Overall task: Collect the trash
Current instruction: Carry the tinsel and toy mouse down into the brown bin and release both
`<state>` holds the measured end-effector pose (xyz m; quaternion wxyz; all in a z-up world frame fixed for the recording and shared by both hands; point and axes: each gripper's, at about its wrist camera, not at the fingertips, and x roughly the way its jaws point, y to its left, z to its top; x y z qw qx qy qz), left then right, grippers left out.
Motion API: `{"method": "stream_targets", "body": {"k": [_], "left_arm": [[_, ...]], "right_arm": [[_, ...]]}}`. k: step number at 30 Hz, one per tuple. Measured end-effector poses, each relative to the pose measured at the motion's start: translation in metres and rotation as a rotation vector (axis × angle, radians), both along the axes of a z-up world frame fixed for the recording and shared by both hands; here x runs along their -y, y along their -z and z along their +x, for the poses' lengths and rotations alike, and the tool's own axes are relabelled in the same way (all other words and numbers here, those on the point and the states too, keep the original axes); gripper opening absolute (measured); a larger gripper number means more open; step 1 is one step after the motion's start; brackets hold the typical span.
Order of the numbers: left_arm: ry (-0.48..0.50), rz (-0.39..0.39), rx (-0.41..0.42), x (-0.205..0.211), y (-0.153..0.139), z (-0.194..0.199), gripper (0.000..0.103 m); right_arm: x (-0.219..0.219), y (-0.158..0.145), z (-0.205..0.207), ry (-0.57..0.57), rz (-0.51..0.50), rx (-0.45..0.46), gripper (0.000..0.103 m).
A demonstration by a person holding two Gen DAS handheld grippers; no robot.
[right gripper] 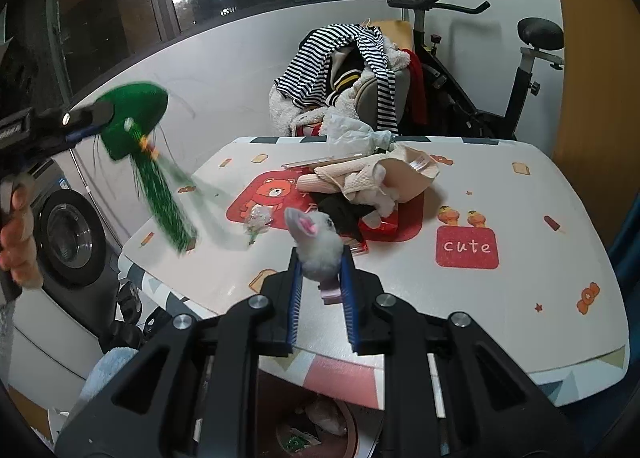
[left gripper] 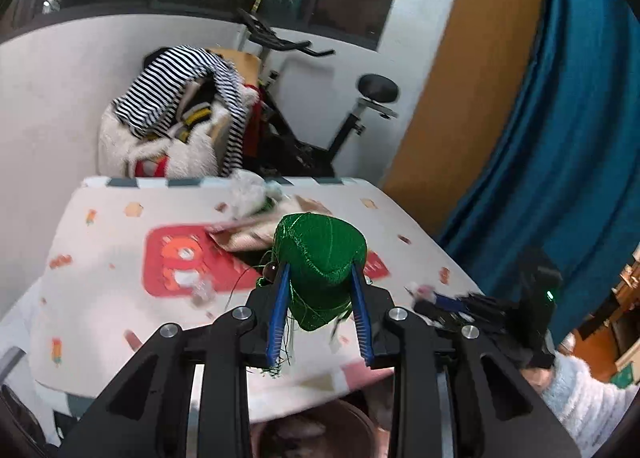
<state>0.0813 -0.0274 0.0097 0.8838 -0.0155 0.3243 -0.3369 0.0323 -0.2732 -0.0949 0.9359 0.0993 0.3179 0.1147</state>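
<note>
My left gripper is shut on a green glittery hat with trailing green threads, held above the near edge of the patterned table. The hat also shows in the right wrist view, raised at the far left with a green tassel hanging. My right gripper is shut on a grey fluffy toy with pink ears, just above the table's near edge. A brown bin with scraps in it stands below the table edge. A pile of beige cloth and wrappers lies mid-table.
A small clear wrapper lies on the red bear print. A chair heaped with striped clothes and an exercise bike stand behind the table. A washing machine is at left. A blue curtain hangs at right.
</note>
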Motion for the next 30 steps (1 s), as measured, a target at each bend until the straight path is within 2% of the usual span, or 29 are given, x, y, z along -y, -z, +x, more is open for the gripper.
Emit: {"method": "stream_targets", "body": {"k": [6,8,10,16,22,26,29,30], "left_arm": [[0.072,0.068,-0.053,0.012,0.046,-0.043,0.029],[0.104,0.128,-0.087,0.020,0.074,-0.057,0.029],[0.121,0.145,-0.142,0.023,0.102,-0.065,0.029],[0.098,0.140,-0.285,0.020,0.170,-0.071,0.029],[0.075,0.200,-0.380,0.020,0.223,-0.070,0.030],[0.051,0.221,-0.401,0.016,0.243,-0.066,0.038],[0.031,0.233,-0.391,0.011,0.245,-0.066,0.057],[0.024,0.233,-0.380,0.009,0.244,-0.067,0.059]], "right_arm": [[0.001,0.007,-0.026,0.013,0.014,-0.003,0.021],[0.002,0.012,-0.032,0.021,0.012,-0.014,0.022],[0.004,0.019,-0.038,0.033,0.016,-0.029,0.022],[0.005,0.047,-0.049,0.041,0.034,-0.084,0.022],[0.001,0.065,-0.052,0.034,0.035,-0.127,0.022],[-0.006,0.073,-0.053,0.021,0.023,-0.147,0.022],[-0.010,0.079,-0.054,0.012,0.025,-0.160,0.022],[-0.012,0.080,-0.054,0.010,0.025,-0.162,0.022]]}}
